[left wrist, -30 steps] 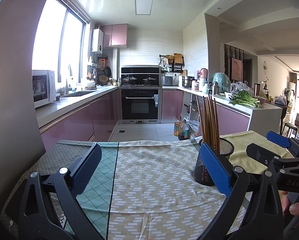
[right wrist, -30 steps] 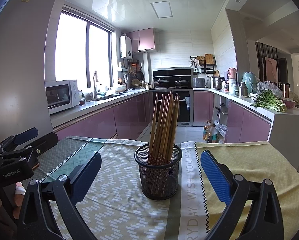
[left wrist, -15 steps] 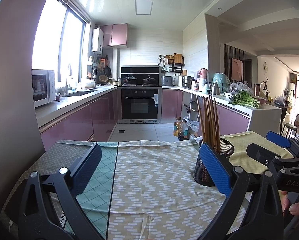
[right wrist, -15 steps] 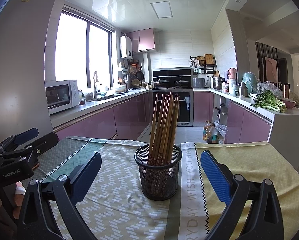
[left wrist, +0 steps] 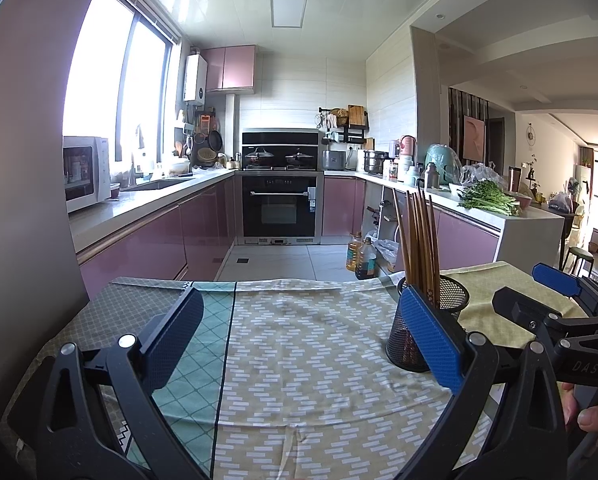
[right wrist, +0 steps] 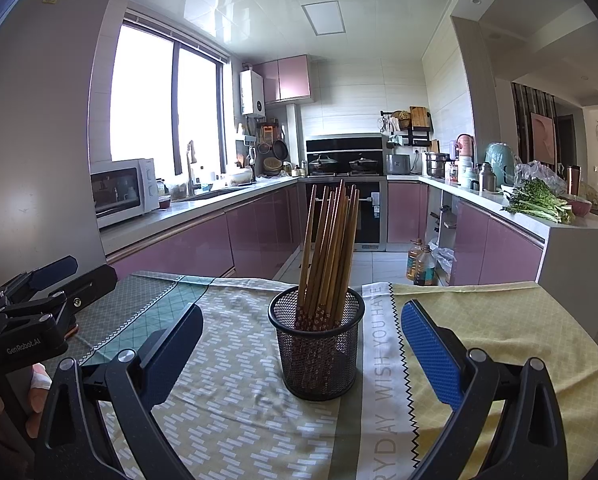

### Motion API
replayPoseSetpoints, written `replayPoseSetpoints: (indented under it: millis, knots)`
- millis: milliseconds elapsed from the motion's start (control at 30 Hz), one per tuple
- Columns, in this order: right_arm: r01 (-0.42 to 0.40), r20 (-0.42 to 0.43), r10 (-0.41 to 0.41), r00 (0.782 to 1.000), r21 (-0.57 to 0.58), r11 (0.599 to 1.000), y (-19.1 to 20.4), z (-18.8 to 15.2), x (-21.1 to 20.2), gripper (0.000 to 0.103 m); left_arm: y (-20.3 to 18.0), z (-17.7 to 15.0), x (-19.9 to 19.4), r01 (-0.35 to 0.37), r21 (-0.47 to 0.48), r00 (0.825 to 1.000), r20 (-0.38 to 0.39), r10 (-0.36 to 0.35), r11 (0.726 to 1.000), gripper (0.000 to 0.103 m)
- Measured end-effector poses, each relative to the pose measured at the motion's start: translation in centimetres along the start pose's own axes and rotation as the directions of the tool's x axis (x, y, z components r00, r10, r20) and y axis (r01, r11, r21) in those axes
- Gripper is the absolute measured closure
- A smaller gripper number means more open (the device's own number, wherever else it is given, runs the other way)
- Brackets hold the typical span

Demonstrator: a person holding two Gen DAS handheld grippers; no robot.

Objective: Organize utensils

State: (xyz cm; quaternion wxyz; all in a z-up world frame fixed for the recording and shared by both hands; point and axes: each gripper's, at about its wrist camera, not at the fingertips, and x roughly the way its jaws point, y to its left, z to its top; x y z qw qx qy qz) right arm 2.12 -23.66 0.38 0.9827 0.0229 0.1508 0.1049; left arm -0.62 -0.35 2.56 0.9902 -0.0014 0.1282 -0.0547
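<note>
A black mesh cup [right wrist: 317, 350] stands upright on the cloth-covered table [right wrist: 235, 412], holding several wooden chopsticks [right wrist: 331, 240]. My right gripper [right wrist: 299, 344] is open and empty, its blue pads wide apart, with the cup just ahead between them. My left gripper [left wrist: 299, 340] is open and empty over the bare cloth. In the left wrist view the cup [left wrist: 423, 328] sits behind the right pad, with the chopsticks [left wrist: 417, 240] rising above it. The right gripper also shows at the right edge of the left wrist view [left wrist: 555, 304].
The table's far edge drops to the kitchen floor. Pink cabinets and counters run along both sides, with an oven [left wrist: 279, 208] at the back. Oil bottles [right wrist: 419, 264] stand on the floor. The left gripper shows at the left of the right wrist view [right wrist: 47, 288].
</note>
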Motion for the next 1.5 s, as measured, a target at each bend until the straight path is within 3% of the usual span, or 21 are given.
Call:
replayPoseSetpoints:
  millis: [1200, 1367, 1433, 1500]
  knots:
    - [0.002, -0.013, -0.002, 1.000, 0.003, 1.000, -0.2, -0.1, 0.5, 0.007, 0.4, -0.7, 0.6, -0.005, -0.005, 1.000, -0.014, 0.005, 1.000, 0.006]
    - [0.035, -0.088, -0.034, 0.996, 0.012, 0.999, -2.5, -0.7, 1.8, 0.007, 1.4, -1.2, 2.3, 0.000, -0.033, 0.995, -0.101, -0.003, 0.999, 0.006]
    - [0.085, -0.151, -0.080, 0.985, 0.027, 0.996, -4.6, -1.1, 2.8, 0.007, 2.1, -1.7, 3.8, -0.006, -0.035, 0.986, -0.164, 0.000, 0.999, 0.006]
    - [0.174, -0.242, -0.162, 0.957, 0.031, 0.984, -7.4, -1.7, 4.2, 0.007, 2.8, -2.3, 5.5, -0.021, -0.016, 0.970, -0.242, 0.016, 1.000, 0.006]
